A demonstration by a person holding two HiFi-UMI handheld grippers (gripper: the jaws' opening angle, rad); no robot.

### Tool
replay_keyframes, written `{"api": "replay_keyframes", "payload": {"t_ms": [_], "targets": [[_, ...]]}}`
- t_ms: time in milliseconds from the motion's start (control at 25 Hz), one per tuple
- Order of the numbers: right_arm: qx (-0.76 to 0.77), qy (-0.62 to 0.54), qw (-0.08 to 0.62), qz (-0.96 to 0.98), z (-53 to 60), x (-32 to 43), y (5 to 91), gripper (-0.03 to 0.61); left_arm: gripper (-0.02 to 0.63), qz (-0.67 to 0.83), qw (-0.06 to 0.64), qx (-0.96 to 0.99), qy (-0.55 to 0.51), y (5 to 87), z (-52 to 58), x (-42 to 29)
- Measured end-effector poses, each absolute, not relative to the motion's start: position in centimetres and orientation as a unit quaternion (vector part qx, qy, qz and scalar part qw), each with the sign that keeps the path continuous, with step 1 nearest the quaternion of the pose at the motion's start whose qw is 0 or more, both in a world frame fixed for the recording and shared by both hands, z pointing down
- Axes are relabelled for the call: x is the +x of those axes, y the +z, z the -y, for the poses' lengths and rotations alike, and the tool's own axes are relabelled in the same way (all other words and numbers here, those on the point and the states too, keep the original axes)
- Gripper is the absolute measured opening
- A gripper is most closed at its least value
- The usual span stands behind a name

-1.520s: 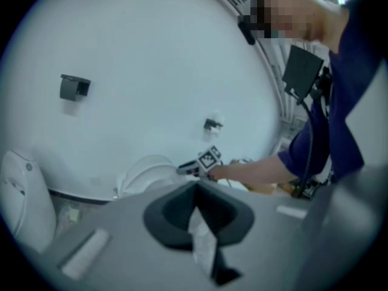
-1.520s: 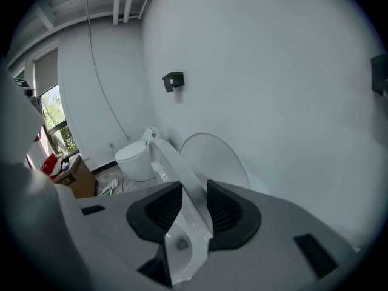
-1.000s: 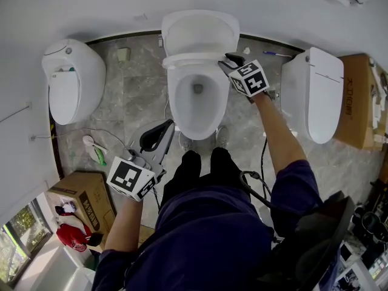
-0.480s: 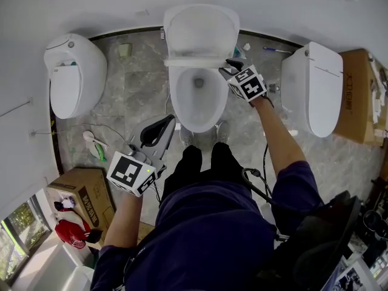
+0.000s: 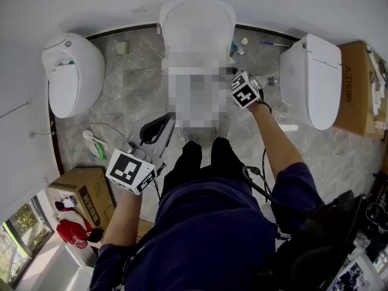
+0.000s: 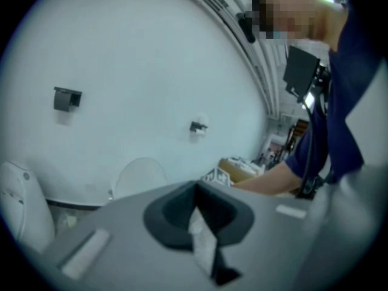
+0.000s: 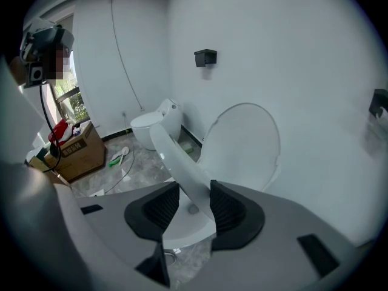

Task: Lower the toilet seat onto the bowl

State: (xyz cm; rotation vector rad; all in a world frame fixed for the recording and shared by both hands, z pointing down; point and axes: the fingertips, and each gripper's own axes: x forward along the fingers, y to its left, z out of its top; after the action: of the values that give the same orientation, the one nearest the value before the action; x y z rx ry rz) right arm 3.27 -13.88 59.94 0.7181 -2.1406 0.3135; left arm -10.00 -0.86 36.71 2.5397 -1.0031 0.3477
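White plastic toilet seat [image 7: 176, 162] slants half-raised in front of its upright white lid [image 7: 242, 144], between the opening fingers of the right gripper [image 7: 194, 194]. The left gripper [image 6: 197, 211] has its fingers closed and empty. Another white toilet [image 7: 151, 126] and a brown cardboard box [image 7: 76, 150] stand along the left edge of the grey marble floor [image 7: 139, 165].

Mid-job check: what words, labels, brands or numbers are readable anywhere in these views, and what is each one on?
No text here is clear enough to quote.
Right cardboard box: a line of dark print on its top, too small to read.
Lower-left cardboard box: print on its top, too blurred to read.
Toilets and walls: no lettering visible.
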Motion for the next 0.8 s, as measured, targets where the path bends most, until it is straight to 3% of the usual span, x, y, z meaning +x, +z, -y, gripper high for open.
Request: {"api": "replay_keyframes", "payload": {"t_ms": [800], "targets": [[0.267,0.119,0.447,0.845,8.1,3.1,63.1,0.167,0.005,0.336,0.208,0.91,0.124,37.8,2.2,-8.6]]}}
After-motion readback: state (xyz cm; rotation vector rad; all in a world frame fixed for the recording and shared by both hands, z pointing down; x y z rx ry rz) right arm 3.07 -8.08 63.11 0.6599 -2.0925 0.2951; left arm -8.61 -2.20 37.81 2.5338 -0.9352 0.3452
